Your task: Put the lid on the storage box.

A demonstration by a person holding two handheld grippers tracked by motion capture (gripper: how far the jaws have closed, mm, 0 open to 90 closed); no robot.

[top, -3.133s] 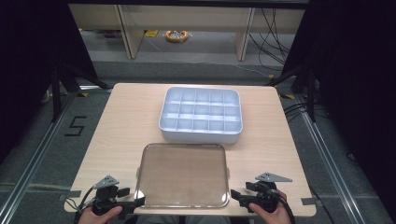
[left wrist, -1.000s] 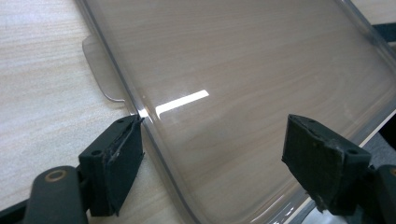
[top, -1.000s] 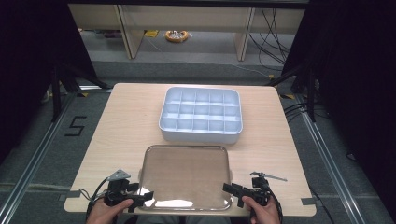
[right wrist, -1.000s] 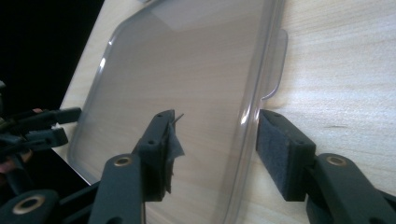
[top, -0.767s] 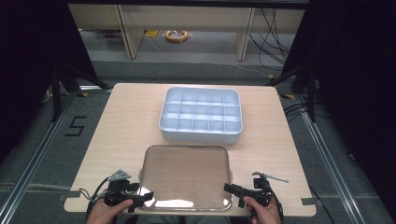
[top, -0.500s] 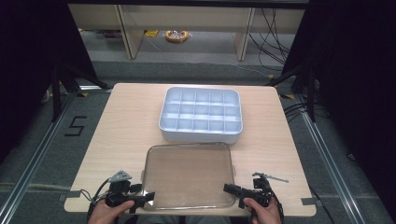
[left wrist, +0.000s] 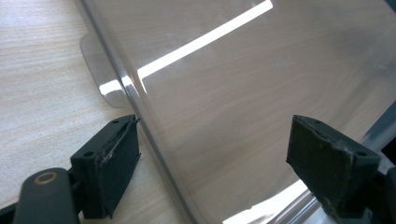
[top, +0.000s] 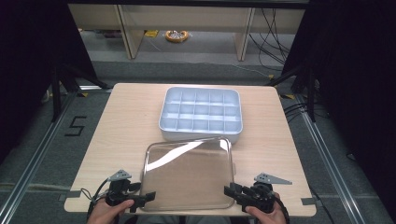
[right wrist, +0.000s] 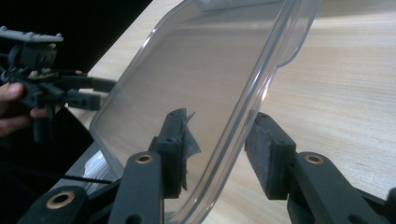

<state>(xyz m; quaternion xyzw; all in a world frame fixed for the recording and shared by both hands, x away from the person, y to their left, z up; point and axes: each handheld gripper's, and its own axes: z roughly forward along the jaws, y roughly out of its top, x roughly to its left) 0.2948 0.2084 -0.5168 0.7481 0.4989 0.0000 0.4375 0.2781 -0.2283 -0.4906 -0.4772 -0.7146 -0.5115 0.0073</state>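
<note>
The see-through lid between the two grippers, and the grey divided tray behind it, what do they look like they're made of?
The lid looks like clear, glossy plastic: the table's wood grain shows through it and a bright streak of light reflects off it. The tray seems to be opaque pale grey plastic, moulded with thin dividing walls and a duller sheen. The table looks like light wood or wood-look laminate; which one is unclear.

Bright overhead light, white glare streaks on clear lid [top: 189, 175], dark surroundings, sharp focus

Cut off and unclear

The clear lid [left wrist: 261, 93] runs past the left gripper view's edges; whether the right tongs [right wrist: 217, 149] press its rim is unclear.
</note>
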